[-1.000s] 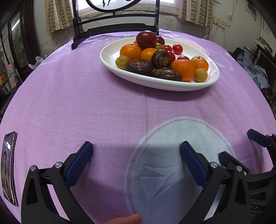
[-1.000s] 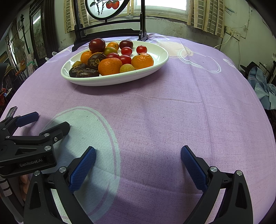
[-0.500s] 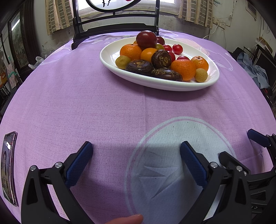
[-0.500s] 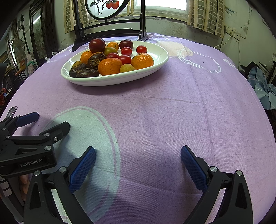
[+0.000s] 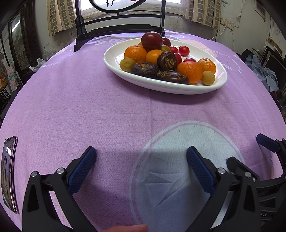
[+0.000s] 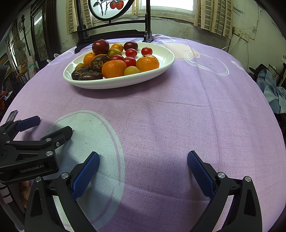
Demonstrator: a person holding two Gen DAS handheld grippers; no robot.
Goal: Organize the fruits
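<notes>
White oval dish (image 5: 167,87) sat on the purple tablecloth (image 5: 89,110), far half of the round table, well apart from both grippers. Held all the fruit, heaped toward its left end:
- dark red plum (image 5: 151,40) on top of the heap, second plum (image 6: 130,45) behind
- mandarins: one at left (image 5: 135,53), one mid-pile (image 5: 154,56), two near the right end (image 5: 190,71) (image 5: 207,65)
- three dark brown, rough-skinned fruits (image 5: 144,67) along the near rim, touching each other
- cherry tomatoes (image 6: 147,51) clustered at the back, right of the heap
- small yellow-green round fruits: one at left (image 5: 127,64), one at right (image 5: 208,77), against the rim
- right end of the dish bare

Left gripper (image 5: 141,158) low over the near edge of the cloth, blue pads (image 5: 81,171) spread wide, nothing between. Right gripper (image 6: 143,164) same: wide apart, empty, just beside the left one, which showed at the left of the right wrist view. Both above or next to a pale printed circle (image 5: 187,160) on the cloth.

Around:
- phone (image 5: 8,174) flat at the near left edge, screen lit
- fingertip (image 5: 128,228) at bottom edge of the left wrist view
- dark wooden stand with round painted panel (image 6: 110,10) at the far table edge, behind the dish
- window and curtains (image 6: 212,16) beyond; blue clothes (image 6: 273,89) heaped off to the right

Cloth between grippers and dish bare, only a crease line across.
</notes>
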